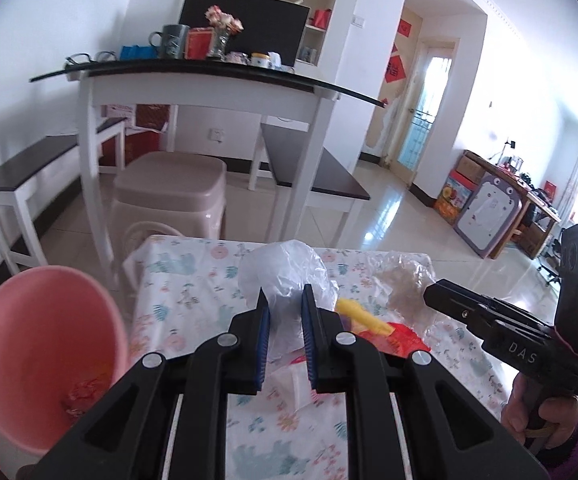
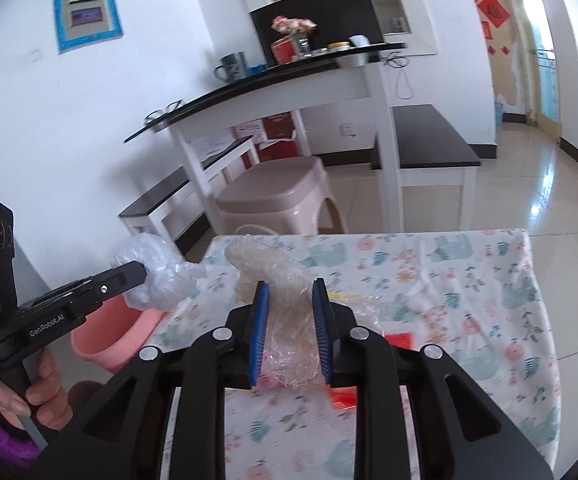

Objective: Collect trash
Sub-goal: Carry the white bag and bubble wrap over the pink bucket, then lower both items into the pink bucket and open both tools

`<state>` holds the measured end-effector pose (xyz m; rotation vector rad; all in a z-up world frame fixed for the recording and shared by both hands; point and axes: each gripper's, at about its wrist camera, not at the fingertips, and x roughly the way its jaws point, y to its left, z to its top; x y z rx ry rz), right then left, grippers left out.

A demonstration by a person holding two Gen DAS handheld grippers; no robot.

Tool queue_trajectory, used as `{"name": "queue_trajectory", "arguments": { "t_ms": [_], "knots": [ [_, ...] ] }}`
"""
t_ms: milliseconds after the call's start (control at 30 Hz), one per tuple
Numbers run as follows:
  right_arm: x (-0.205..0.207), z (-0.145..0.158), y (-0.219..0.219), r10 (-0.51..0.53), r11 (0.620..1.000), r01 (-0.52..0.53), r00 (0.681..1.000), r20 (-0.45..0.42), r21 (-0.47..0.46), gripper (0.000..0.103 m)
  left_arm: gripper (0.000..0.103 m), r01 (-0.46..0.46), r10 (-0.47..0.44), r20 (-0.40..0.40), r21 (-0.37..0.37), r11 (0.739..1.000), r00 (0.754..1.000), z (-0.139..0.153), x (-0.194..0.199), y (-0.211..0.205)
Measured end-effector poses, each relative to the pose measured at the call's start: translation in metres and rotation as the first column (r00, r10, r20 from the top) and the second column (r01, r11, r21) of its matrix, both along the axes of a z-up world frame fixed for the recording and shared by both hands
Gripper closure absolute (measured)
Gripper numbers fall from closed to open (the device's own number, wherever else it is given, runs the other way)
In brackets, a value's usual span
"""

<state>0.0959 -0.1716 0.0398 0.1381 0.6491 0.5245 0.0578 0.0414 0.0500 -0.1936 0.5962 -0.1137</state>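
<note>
My left gripper (image 1: 285, 296) is shut on a crumpled white plastic bag (image 1: 285, 272) and holds it above the table's left part; it also shows in the right wrist view (image 2: 153, 276). My right gripper (image 2: 289, 292) is shut on a clear crinkled plastic wrap (image 2: 265, 264), seen in the left wrist view (image 1: 405, 280) too. A pink bin (image 1: 45, 352) stands left of the table with red scraps inside. A yellow piece (image 1: 363, 314) and a red wrapper (image 1: 403, 340) lie on the floral tablecloth (image 1: 193, 280).
A beige plastic stool (image 1: 173, 192) stands beyond the table. Behind it are a white console table (image 1: 209, 84) with cups and flowers, and dark benches (image 1: 21, 172) on both sides. Tiled floor stretches right.
</note>
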Motion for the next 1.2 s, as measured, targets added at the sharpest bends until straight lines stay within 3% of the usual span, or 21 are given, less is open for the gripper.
{"name": "queue_trajectory", "arguments": {
  "t_ms": [300,767,1200],
  "knots": [
    [-0.018,0.0,0.069,0.15,0.989,-0.15,0.989,-0.008,-0.003,0.08,0.089,-0.136,0.135,0.024,0.039,0.99,0.991,-0.001,-0.048,0.047],
    [-0.035,-0.006,0.195,0.387,0.921,-0.388,0.921,-0.038,-0.029,0.08,0.089,-0.357,0.358,-0.011,0.052,0.933,0.934,-0.03,-0.101,0.139],
    [-0.029,-0.033,0.262,0.475,0.879,-0.476,0.868,-0.142,0.034,0.08,0.088,-0.421,0.424,-0.094,0.054,0.906,0.901,-0.063,-0.108,0.177]
  ]
}}
